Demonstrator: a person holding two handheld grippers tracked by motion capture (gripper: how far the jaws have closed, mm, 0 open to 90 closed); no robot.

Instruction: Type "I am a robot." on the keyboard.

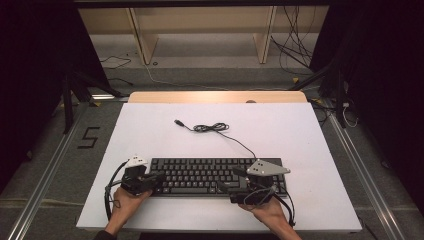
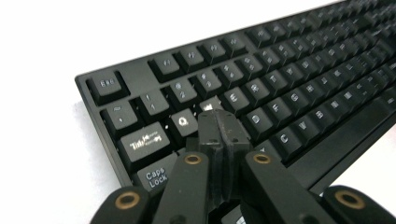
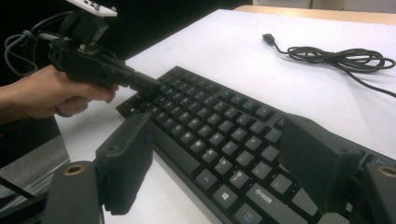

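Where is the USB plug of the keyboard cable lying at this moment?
In the high view the USB plug lies on the white table, behind the black keyboard and left of the coiled cable, apart from both grippers.

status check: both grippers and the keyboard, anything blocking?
Left gripper shut, tip over the W/Q keys at the keyboard left end. Right gripper open, jaws wide above the right-hand keys, holding nothing. Cable coiled behind the keyboard, clear of both.

Closed jaws over keyboard (image 2: 280,79) keys
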